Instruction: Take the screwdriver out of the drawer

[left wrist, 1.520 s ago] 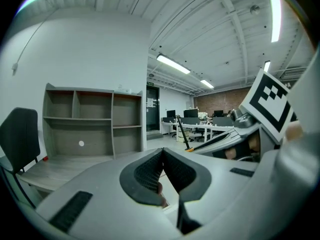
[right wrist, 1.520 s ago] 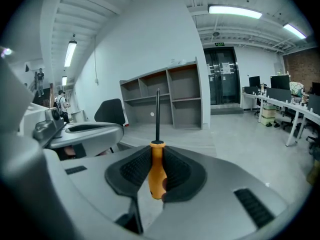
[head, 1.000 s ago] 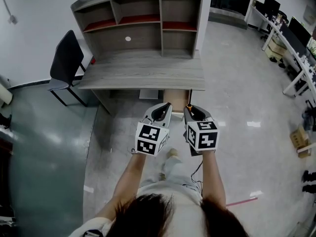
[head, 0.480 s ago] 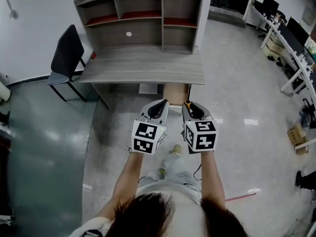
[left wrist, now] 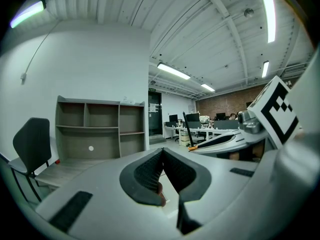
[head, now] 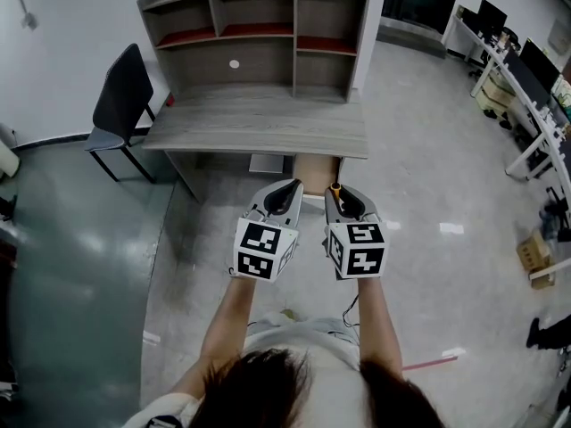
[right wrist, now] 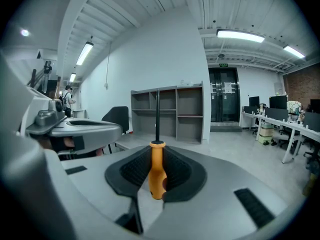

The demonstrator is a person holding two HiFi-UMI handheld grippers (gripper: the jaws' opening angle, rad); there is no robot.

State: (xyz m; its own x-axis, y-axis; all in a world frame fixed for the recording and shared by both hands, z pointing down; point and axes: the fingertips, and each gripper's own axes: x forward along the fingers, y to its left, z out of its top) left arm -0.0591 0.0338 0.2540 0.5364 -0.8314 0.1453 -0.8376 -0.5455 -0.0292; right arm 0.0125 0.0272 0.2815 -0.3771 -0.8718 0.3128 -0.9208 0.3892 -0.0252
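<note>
Ahead of you stands the grey wood-grain table (head: 259, 125), with an open-fronted shelf unit (head: 254, 34) of the same grey wood rising from its back edge. A black chair (head: 120, 105) sits at the table's left end. Under the right part of the tabletop a light brown drawer (head: 317, 169) appears to be pulled out towards you. The head view is too small to show what lies inside it. You hold both tools side by side, close together, above the pale floor in front of that drawer and well clear of the table edge. Your left hand-held gripper (head: 290, 187) has its dark ribbed pads brought together at the tips, with nothing between them. Your right hand-held gripper (head: 338, 194) is clamped on the orange-handled screwdriver (right wrist: 156, 170). The pads press on both sides of the handle, and the slim black shaft stands up out of the jaws towards the shelf unit. The screwdriver is out of the drawer, in the air and touching only those pads.
</note>
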